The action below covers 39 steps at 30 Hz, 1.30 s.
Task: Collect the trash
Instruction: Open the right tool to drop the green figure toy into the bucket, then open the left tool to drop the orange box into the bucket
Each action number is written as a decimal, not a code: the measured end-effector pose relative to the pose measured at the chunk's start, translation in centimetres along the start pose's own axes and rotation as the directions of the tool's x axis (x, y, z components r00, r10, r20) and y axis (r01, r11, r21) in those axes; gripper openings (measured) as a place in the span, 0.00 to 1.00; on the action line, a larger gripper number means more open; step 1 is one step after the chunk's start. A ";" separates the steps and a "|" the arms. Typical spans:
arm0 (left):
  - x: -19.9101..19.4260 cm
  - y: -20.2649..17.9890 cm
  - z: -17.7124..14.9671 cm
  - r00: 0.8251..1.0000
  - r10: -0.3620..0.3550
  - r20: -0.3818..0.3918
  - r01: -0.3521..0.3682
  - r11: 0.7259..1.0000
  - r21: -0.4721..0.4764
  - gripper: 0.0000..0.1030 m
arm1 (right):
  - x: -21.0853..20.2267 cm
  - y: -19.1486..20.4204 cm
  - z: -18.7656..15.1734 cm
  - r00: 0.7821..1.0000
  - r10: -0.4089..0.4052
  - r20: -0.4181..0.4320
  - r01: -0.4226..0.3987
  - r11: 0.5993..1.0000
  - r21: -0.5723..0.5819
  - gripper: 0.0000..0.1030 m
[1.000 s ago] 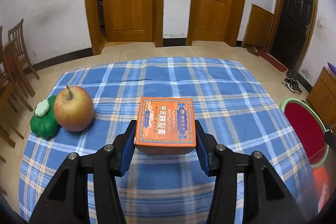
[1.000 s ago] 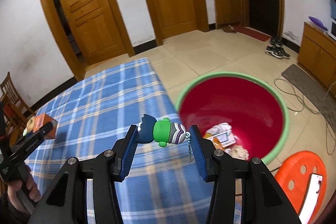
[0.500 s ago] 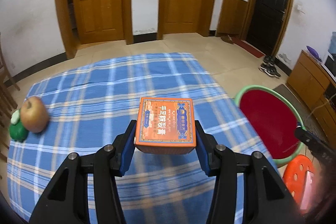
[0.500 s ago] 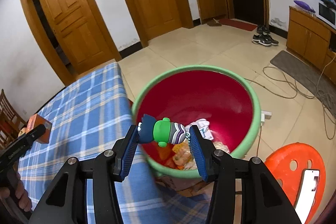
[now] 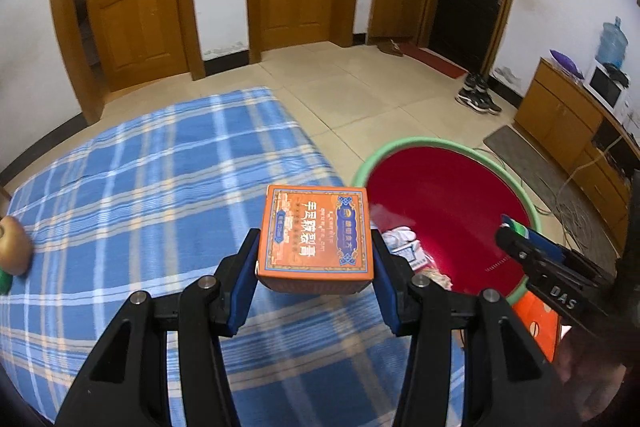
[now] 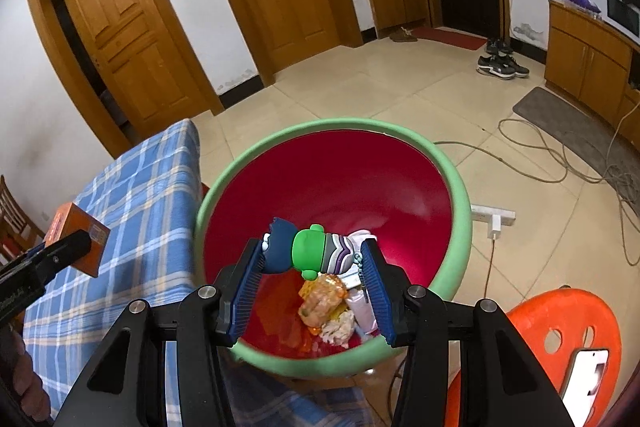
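1. The left gripper point(image 5: 316, 263) has its blue pads pressed against both sides of an orange carton point(image 5: 316, 233) printed with white characters, which it holds clear above the blue plaid tablecloth point(image 5: 140, 187), near the cloth's right edge.
2. At the far left of that cloth lies an apple point(image 5: 14, 245), well apart from the carton.
3. Just right of the cloth stands a red basin with a green rim point(image 6: 456, 187), with wrappers and crumpled scraps point(image 6: 328, 307) piled on its bottom.
4. The right gripper point(image 6: 316, 259) is partly closed, pinching a small toy figure point(image 6: 308, 253) with a green middle, dark blue end and striped end, held sideways above the basin's near part.
5. An orange plastic stool point(image 6: 560, 331) stands at lower right, bearing a phone point(image 6: 586, 373).
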State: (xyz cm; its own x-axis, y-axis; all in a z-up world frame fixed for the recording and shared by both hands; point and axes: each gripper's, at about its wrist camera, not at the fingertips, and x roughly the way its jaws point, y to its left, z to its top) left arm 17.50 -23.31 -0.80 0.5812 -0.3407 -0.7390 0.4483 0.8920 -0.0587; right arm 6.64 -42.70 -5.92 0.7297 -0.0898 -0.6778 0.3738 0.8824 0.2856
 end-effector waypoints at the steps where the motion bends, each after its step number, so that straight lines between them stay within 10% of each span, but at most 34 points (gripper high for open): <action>1: 0.2 -0.5 0.1 1.000 0.000 -0.003 0.000 1.000 0.009 0.50 | 0.2 -0.2 0.1 1.000 -0.002 0.001 0.002 1.000 0.000 0.49; 39: 5.2 -7.8 0.6 0.994 -0.059 -0.089 0.071 0.987 0.142 0.58 | -2.4 -4.1 0.9 0.998 0.021 0.053 -0.025 0.997 0.074 0.64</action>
State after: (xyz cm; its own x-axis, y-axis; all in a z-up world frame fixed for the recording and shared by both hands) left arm 17.46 -32.25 -3.79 0.4911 -0.3649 -0.7910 0.5806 0.8141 -0.0151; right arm 3.89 -46.51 -4.83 0.7666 -0.0954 -0.6350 0.3970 0.8478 0.3518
